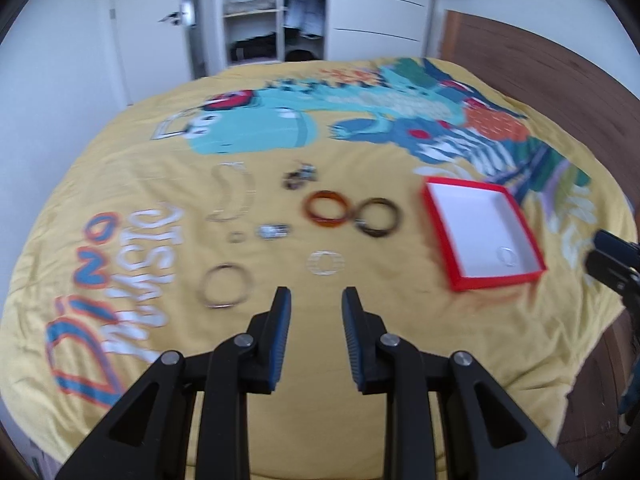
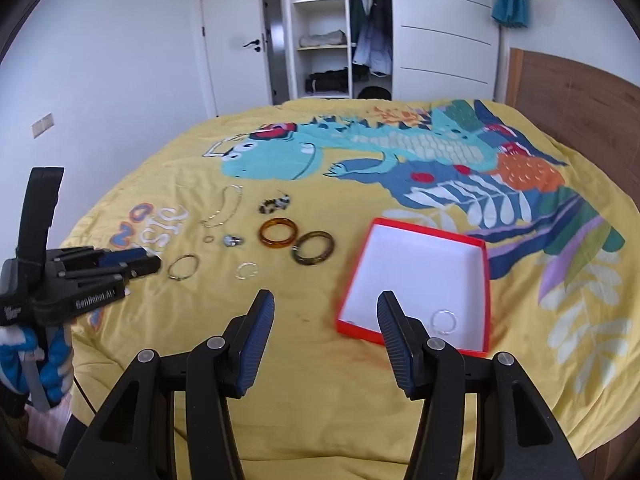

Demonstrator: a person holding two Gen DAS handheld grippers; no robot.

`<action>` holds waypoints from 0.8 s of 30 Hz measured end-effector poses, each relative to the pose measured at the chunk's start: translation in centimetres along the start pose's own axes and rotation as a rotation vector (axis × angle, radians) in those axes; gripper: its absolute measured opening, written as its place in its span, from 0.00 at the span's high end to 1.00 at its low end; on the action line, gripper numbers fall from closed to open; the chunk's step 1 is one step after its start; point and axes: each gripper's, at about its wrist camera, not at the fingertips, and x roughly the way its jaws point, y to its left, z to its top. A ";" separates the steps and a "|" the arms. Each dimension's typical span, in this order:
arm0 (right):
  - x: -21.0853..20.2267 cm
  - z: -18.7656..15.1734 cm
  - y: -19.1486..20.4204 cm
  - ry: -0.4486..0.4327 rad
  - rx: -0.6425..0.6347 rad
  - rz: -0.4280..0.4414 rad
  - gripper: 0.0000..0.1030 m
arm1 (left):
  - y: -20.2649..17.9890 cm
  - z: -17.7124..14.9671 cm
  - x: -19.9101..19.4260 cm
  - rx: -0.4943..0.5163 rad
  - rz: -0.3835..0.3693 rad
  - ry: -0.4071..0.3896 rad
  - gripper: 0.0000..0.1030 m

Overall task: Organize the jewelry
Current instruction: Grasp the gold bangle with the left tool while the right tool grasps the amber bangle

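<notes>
While we hold both tools above the yellow bedspread (image 2: 320, 380) tilted downward, the left gripper (image 1: 316, 304) and the right gripper (image 2: 326, 308) both stand parted with nothing between their jaws. We see the red box (image 2: 486, 280) open, with one thin clear ring (image 2: 443, 322) inside. An amber bangle (image 2: 278, 233), dark bangle (image 2: 314, 254) and silver bangle (image 2: 184, 267) lie left of it.

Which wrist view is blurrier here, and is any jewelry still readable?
Left wrist view: motion-smeared, amber bangle and red box soft-edged. Right wrist view: sharper, amber bangle and thin clear ring in the box crisp; fisheye bends the bed's edges in both.
</notes>
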 end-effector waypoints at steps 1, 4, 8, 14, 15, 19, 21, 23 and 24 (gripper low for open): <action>0.2 0.0 0.3 0.003 -0.006 0.004 0.48 | 1.1 -0.1 0.1 -0.015 0.016 0.002 0.76; 1.5 0.0 0.9 0.013 -0.007 0.023 0.48 | 4.2 -0.4 1.0 -0.066 0.057 0.018 0.76; 4.0 -0.2 1.6 0.038 -0.008 0.050 0.48 | 7.2 -1.2 2.7 -0.117 0.094 0.046 0.76; 9.6 -0.2 3.0 0.093 -0.027 0.094 0.48 | 9.8 -2.0 6.8 -0.177 0.134 0.095 0.76; 10.4 -0.1 3.2 0.100 -0.028 0.101 0.49 | 10.3 -2.1 7.7 -0.193 0.143 0.100 0.76; 13.7 0.2 3.6 0.133 -0.037 0.126 0.51 | 11.8 -2.2 10.1 -0.241 0.173 0.118 0.76; 15.2 0.3 3.8 0.145 -0.042 0.134 0.52 | 12.4 -2.2 10.9 -0.254 0.191 0.120 0.76; 16.5 0.4 3.9 0.154 -0.039 0.143 0.53 | 12.9 -2.1 11.9 -0.264 0.195 0.123 0.76; 17.2 0.4 3.9 0.159 -0.038 0.147 0.54 | 13.1 -2.0 12.4 -0.266 0.195 0.124 0.76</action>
